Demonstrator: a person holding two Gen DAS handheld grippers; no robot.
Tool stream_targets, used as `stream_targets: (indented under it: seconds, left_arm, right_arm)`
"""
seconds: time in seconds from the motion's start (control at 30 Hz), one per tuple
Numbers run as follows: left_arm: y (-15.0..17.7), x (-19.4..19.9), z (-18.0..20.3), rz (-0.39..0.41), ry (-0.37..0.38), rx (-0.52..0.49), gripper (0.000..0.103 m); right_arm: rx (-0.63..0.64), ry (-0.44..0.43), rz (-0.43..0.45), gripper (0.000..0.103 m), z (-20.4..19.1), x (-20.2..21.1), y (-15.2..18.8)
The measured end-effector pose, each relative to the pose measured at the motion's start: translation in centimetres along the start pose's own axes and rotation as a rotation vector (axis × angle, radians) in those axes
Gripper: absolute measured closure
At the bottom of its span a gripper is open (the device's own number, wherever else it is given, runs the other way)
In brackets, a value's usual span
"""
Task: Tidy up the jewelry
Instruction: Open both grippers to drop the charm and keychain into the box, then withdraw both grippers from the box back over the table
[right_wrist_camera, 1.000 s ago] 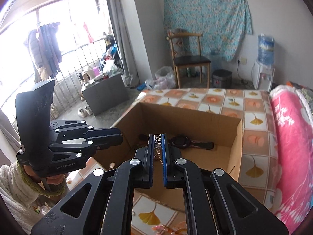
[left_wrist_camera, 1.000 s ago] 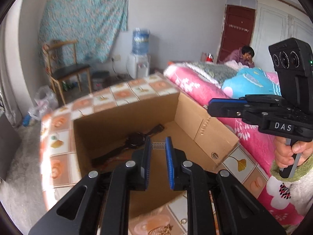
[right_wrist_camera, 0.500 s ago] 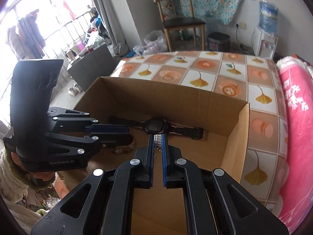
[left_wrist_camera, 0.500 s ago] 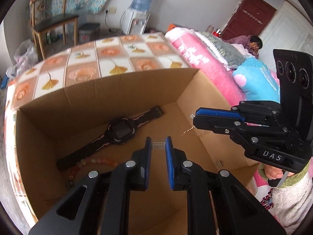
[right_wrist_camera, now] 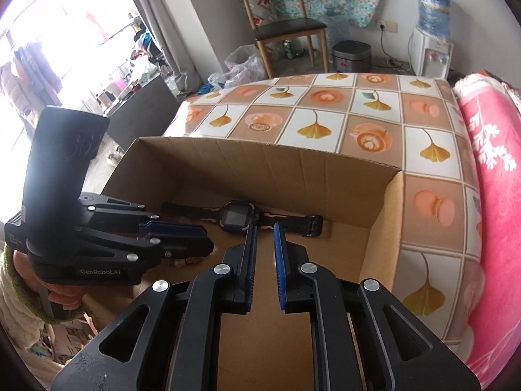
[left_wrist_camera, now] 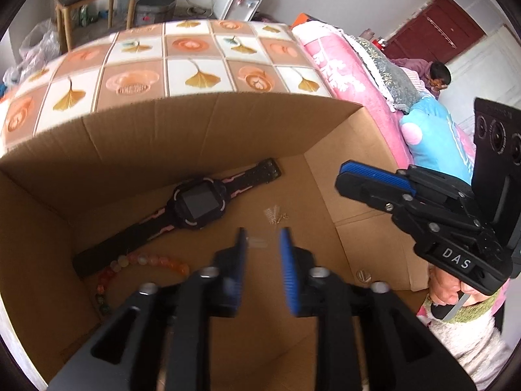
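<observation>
An open cardboard box [left_wrist_camera: 195, 130] stands on the tiled table. On its floor lie a black and pink watch [left_wrist_camera: 198, 203], an orange bead bracelet [left_wrist_camera: 143, 260] and small silver earrings [left_wrist_camera: 275, 216]. A small clear piece [left_wrist_camera: 257, 242] lies by my left gripper [left_wrist_camera: 262, 244], which is open and empty over the box floor. My right gripper [right_wrist_camera: 263, 234] is open and empty above the box [right_wrist_camera: 260, 163], near the watch [right_wrist_camera: 239, 216]. The right gripper also shows in the left wrist view [left_wrist_camera: 374, 179], the left gripper in the right wrist view [right_wrist_camera: 176, 231].
The table [right_wrist_camera: 325, 104] carries a cloth of orange and white tiles. A bed with a pink blanket [right_wrist_camera: 488, 163] runs along the right. A wooden chair [right_wrist_camera: 286, 29], a water dispenser [right_wrist_camera: 429, 42] and a person [left_wrist_camera: 436, 75] are farther off.
Both grippers have opened and let go of the small silver jewelry, which now lies on the box floor. Both have dipped further into the box.
</observation>
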State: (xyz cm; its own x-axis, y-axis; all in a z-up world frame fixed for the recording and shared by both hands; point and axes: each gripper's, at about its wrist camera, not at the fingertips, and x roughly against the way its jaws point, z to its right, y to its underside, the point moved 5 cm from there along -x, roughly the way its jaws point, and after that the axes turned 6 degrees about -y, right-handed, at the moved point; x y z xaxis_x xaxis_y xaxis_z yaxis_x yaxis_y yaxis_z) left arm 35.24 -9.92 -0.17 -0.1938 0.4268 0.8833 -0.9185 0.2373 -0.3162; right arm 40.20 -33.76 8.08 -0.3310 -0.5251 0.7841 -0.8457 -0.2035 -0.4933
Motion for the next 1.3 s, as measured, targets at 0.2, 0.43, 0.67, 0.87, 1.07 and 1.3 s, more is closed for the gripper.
stream_targets:
  seconds: [0.2,0.43,0.67,0.87,1.07,1.3]
  left_arm:
    - [0.4,0.5,0.1,0.005,0.015,0.022,0.071]
    - [1.1,4.0,1.2,0.087,-0.008,-0.01,0.071]
    - [3.8,9.8,2.7,0.224,-0.022,-0.07,0.065]
    - [8.4,15.5,3.2,0.364,-0.039,-0.114,0.053]
    - [14.4,19.5,3.0,0.469,-0.103,-0.132,0.036]
    - [20.0,18.7,1.1,0.484,-0.175,-0.093,0.023]
  right_arm:
    - [-0.012,0.009,0.026,0.09,0.1,1.2,0.1]
    - [0.003,0.038,0.081,0.078,-0.8,4.1,0.3]
    - [0.024,0.052,0.154,0.062,-2.8,8.3,1.5]
    - [0.03,0.039,0.229,0.053,-4.8,12.4,3.8]
    - [0.07,0.015,0.284,0.04,-7.7,15.3,7.8]
    - [0.023,-0.037,0.278,0.038,-9.3,14.7,13.5]
